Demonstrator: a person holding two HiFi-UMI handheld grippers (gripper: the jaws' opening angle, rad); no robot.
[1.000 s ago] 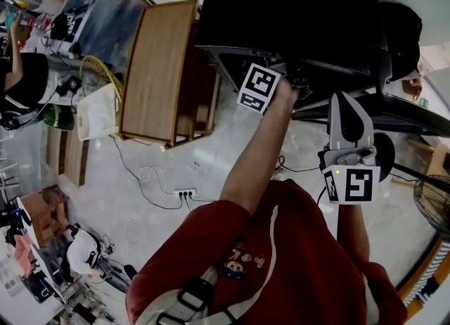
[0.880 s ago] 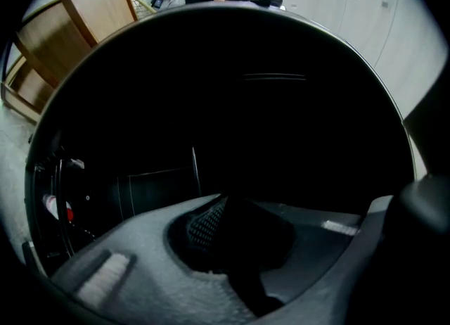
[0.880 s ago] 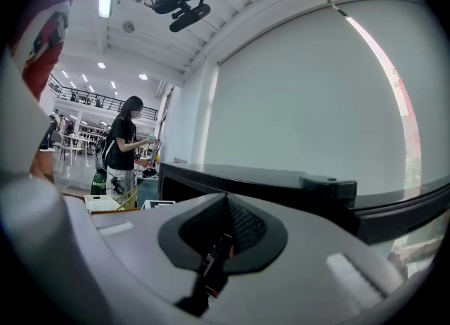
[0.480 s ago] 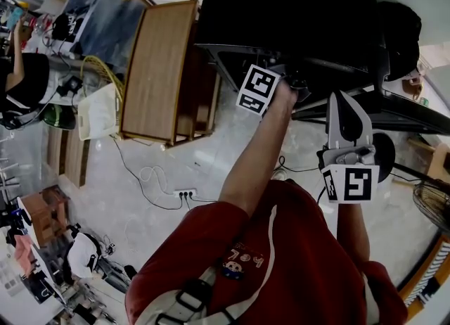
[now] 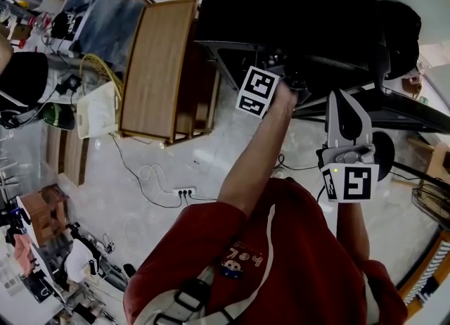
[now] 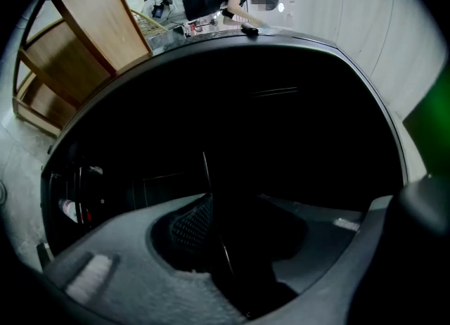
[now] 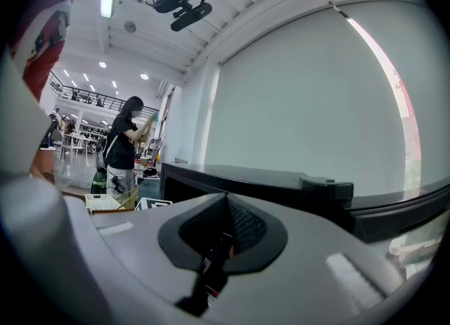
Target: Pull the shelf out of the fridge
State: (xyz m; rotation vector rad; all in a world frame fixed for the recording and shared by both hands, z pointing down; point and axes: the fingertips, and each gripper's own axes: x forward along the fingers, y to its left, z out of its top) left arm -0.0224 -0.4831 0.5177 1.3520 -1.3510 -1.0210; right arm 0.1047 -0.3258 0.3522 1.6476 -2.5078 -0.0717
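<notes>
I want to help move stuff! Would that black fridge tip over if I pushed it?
Probably not: the black fridge looks wide and boxy, so likely heavy and steady. On the smooth pale floor it might slide a little instead.

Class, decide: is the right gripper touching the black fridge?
Apart. In the right gripper view the right gripper, fingers shut and empty, sits short of the fridge.

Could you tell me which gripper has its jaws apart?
The left gripper, at the black fridge: its jaws have just been opening around a thin dark edge; the right gripper is shut.
</notes>
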